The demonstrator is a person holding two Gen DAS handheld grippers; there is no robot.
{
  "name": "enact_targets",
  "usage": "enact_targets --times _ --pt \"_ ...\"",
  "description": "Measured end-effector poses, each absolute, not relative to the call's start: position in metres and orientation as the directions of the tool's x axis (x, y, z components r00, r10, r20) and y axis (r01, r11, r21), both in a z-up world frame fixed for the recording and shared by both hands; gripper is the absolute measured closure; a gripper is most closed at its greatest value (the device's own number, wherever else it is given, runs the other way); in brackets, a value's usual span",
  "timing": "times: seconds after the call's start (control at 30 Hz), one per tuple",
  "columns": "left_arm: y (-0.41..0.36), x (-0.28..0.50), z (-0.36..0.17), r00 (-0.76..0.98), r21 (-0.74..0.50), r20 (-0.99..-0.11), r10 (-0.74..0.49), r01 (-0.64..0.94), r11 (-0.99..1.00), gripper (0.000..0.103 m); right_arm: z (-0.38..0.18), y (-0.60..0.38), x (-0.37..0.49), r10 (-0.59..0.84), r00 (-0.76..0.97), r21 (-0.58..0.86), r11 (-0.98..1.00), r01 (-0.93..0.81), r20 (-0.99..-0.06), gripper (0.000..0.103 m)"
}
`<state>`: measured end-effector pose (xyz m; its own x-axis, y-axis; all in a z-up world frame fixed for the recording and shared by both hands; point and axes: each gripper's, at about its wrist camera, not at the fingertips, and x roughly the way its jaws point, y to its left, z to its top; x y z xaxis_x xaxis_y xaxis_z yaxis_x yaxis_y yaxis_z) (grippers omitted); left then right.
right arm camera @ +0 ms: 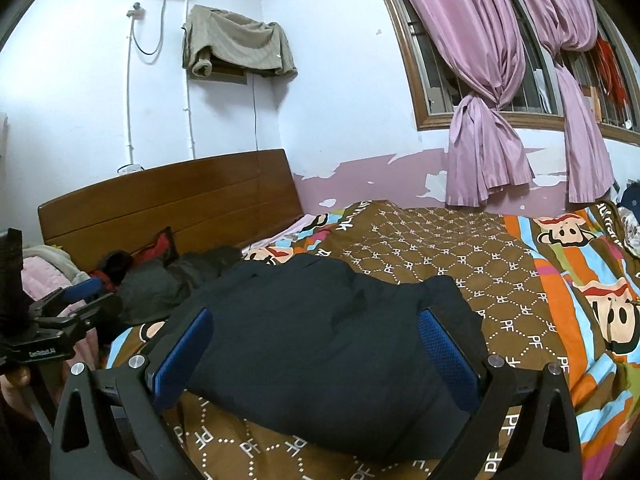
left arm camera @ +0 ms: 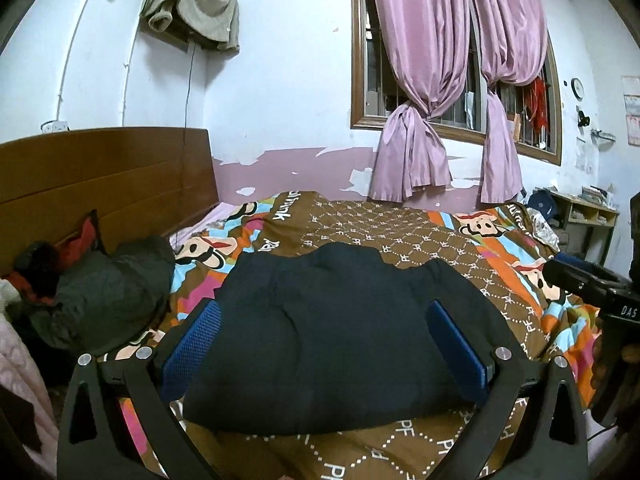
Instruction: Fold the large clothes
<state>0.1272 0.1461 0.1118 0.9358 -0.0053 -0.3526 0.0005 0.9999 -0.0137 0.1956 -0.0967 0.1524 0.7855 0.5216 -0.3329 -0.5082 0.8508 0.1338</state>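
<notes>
Closest to me, the left gripper [left arm camera: 326,344] hangs with its blue pads spread wide and nothing between them, and the right gripper [right arm camera: 316,352] beside it is just as wide and just as empty. Both point down the bed at the dark garment [left arm camera: 332,340], which lies as a thick, rounded bundle on the patterned bedspread [left arm camera: 432,236], near the front edge of the bed.

It looks to me already doubled over into a compact block, so I judge the fold of this piece to be at or near its end, with both claws off the cloth. If another fold is wanted, the next move calls for pinching two corners of one edge together; which edge is free I cannot tell, the fabric being too dark.

Further off to the left a grey-green garment [left arm camera: 104,300] lies crumpled near the wooden headboard [left arm camera: 108,172], likely next. Beyond, pink curtains [left arm camera: 432,80] hang at the window.
</notes>
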Motion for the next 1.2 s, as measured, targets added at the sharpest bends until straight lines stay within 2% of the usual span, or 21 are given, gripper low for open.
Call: enact_targets --times 0.5,0.73,1.2 --pt "0.145 0.078 0.087 0.937 -0.010 -0.349 0.017 -0.021 1.000 0.002 0.134 -0.090 0.151 0.550 0.766 0.116 0.830 -0.545 -0.332 0.000" --pt "0.147 0.066 0.080 0.929 -0.032 -0.370 0.023 -0.037 0.999 0.002 0.123 -0.083 0.132 0.562 0.750 0.104 0.819 -0.565 -0.350 0.000" --pt "0.144 0.050 0.060 0.907 0.009 -0.418 0.055 -0.056 0.998 0.002 0.099 -0.079 0.115 0.546 0.737 0.126 0.828 -0.546 -0.398 0.000"
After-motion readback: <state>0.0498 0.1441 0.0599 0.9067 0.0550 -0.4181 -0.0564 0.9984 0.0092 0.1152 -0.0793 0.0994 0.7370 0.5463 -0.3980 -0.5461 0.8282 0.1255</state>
